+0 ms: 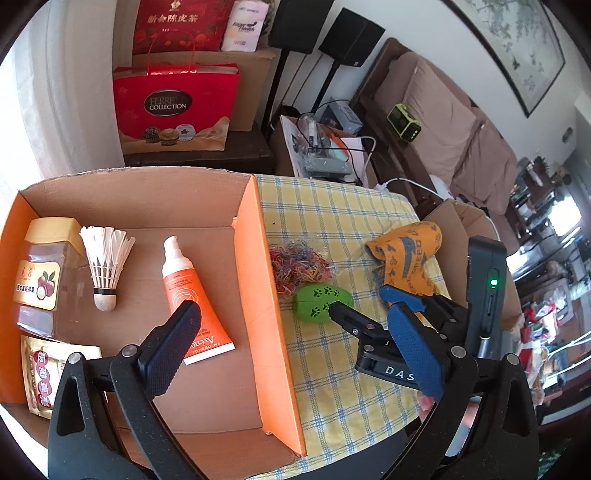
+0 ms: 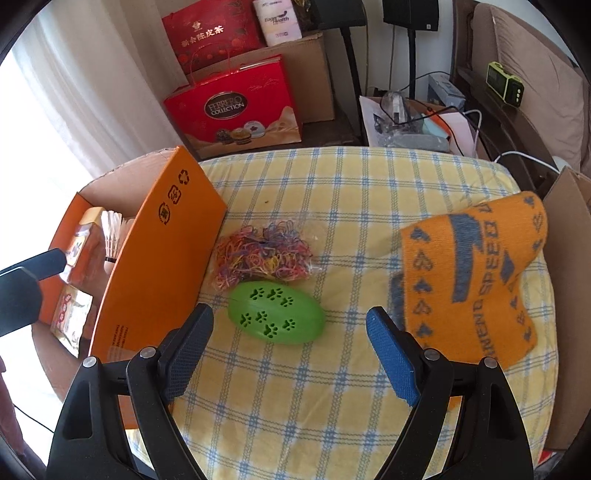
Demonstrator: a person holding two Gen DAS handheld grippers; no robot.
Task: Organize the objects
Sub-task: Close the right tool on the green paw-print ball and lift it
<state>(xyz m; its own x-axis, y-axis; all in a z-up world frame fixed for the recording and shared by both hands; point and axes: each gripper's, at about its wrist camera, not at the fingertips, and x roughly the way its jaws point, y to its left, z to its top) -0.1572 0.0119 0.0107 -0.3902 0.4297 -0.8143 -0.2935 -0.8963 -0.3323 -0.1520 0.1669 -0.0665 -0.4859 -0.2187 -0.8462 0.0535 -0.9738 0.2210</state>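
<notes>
Left wrist view: left hand-held gripper (image 1: 295,325) stands wide and empty over the orange box (image 1: 273,295); the green egg (image 1: 322,299) lies just ahead.

Right wrist view: right hand-held gripper (image 2: 290,325) wide, empty, the egg (image 2: 276,316) just ahead between its fingers. Judged a light, stiff, smooth, paw-printed shell; grip across the short middle.

Background stock: red chocolate gift bag (image 2: 236,110) before a cardboard carton (image 2: 310,81), red tea box (image 2: 214,33) and tissue pack (image 2: 277,22) on top, speaker stands (image 1: 325,37), brown sofa (image 1: 443,122), green radio (image 1: 403,123), framed painting (image 1: 517,48).
</notes>
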